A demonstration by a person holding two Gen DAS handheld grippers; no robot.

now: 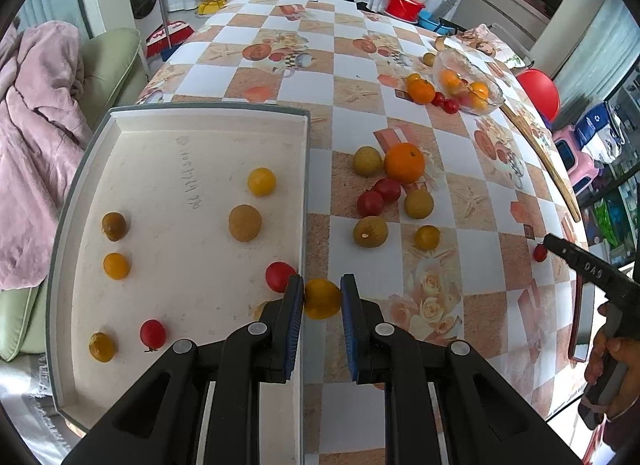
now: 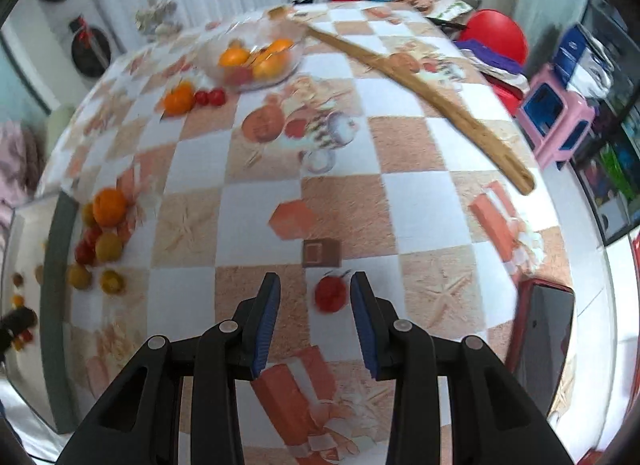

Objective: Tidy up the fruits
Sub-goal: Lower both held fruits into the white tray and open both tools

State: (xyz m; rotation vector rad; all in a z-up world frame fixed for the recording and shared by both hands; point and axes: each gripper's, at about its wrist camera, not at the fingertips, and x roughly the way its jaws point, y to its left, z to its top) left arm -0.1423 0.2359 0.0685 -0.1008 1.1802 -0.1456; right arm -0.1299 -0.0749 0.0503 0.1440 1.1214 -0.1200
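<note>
My left gripper (image 1: 322, 289) is shut on a yellow cherry tomato (image 1: 321, 299), held over the right rim of the white tray (image 1: 168, 153). Several small fruits lie in the tray, among them a red tomato (image 1: 279, 275) and a longan (image 1: 245, 222). A heap of loose fruit with an orange (image 1: 404, 163) lies on the table to the right. My right gripper (image 2: 315, 291) is open, its jaws on either side of a red cherry tomato (image 2: 330, 294) on the table; it also shows in the left wrist view (image 1: 540, 252). The right wrist view is motion-blurred.
A glass bowl (image 1: 468, 83) of fruit stands at the far right of the table, with an orange and tomatoes beside it. A long wooden stick (image 2: 420, 97) lies along the right side. A dark phone (image 2: 544, 329) lies near the right edge.
</note>
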